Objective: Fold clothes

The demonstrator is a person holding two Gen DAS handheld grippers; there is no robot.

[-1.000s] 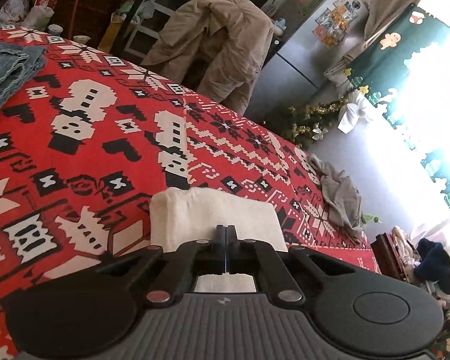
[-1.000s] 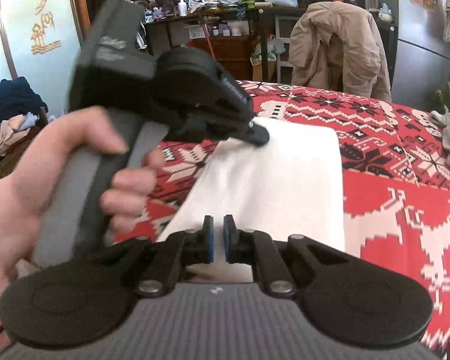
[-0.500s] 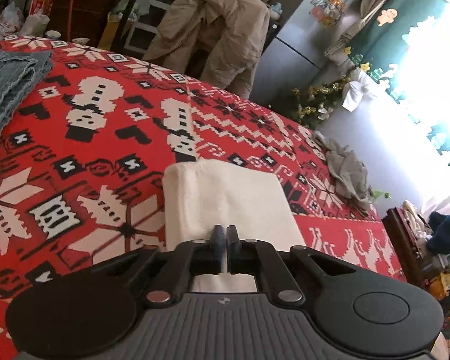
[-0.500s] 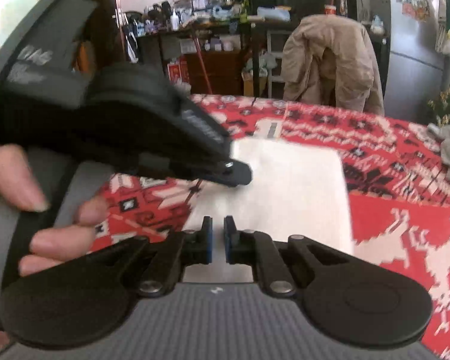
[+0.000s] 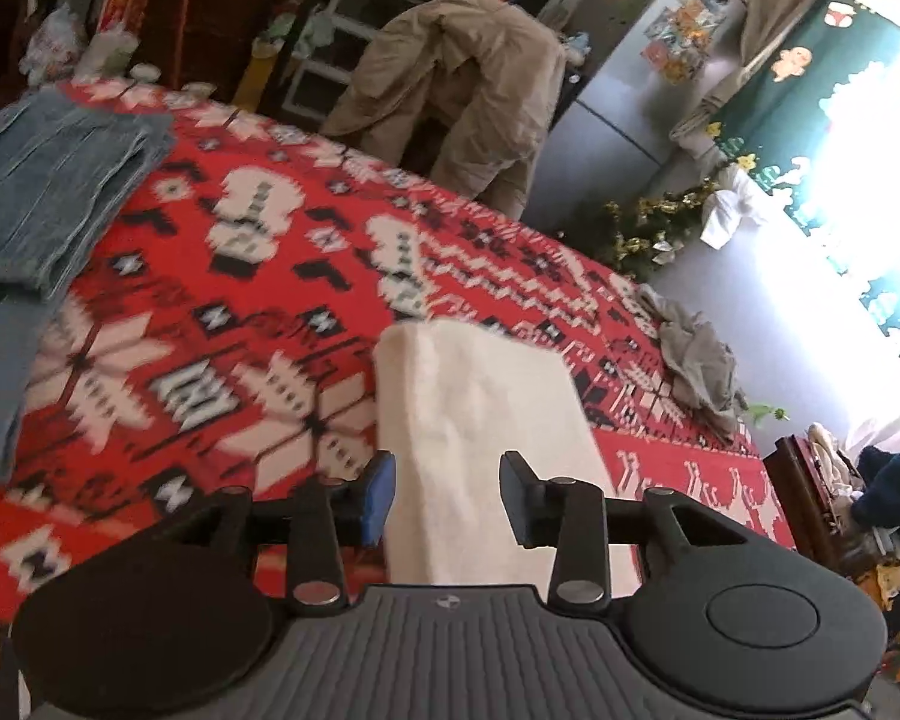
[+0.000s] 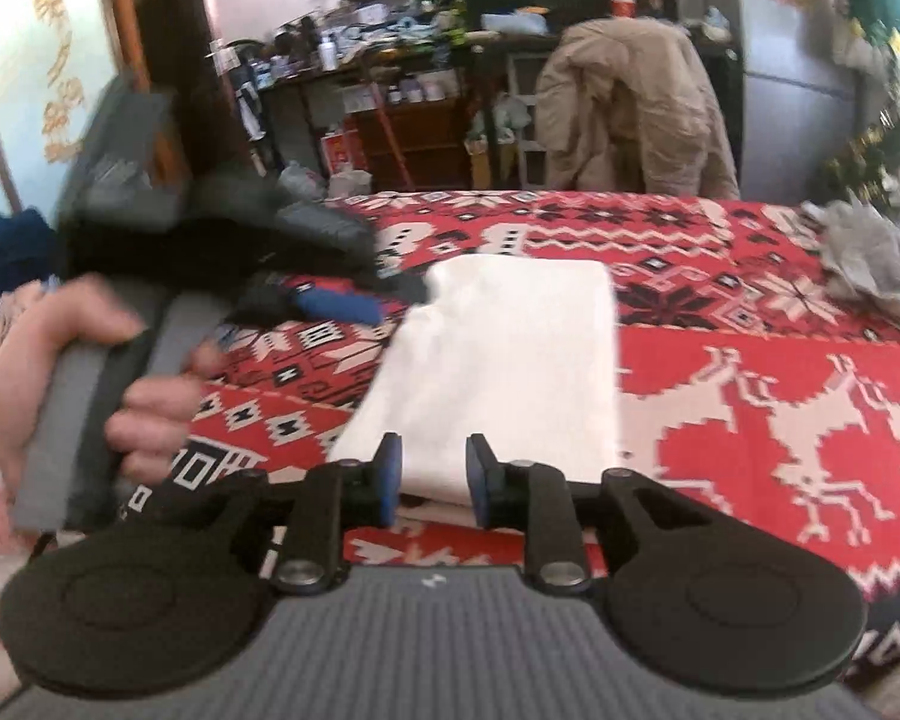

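Both tongs are seen with their jaws parted: the left gripper is spread wide above the near end of the white folded garment, and the right gripper is opened to a narrower gap over the garment's near edge. Nothing is held by either. Half a second earlier both pairs of jaws were closed, or nearly so, over the same cloth, so it is judged that the cloth has just been let go. The garment is left as a neat rectangle lying flat on the red patterned cloth covering the table, which suggests that this piece's fold is finished or close to it; whether a further fold is intended cannot be settled from these pictures.

Folded blue jeans are shown only in the left wrist view, at the far left of the table, well apart from the white piece. A crumpled grey garment is seen in both views near the table's far right edge, unfolded. The left gripper's body and the hand holding it are shown only by the right wrist view, where one blue-padded finger is seen just beside the white garment's far left corner. A beige coat is draped over a chair beyond the table.
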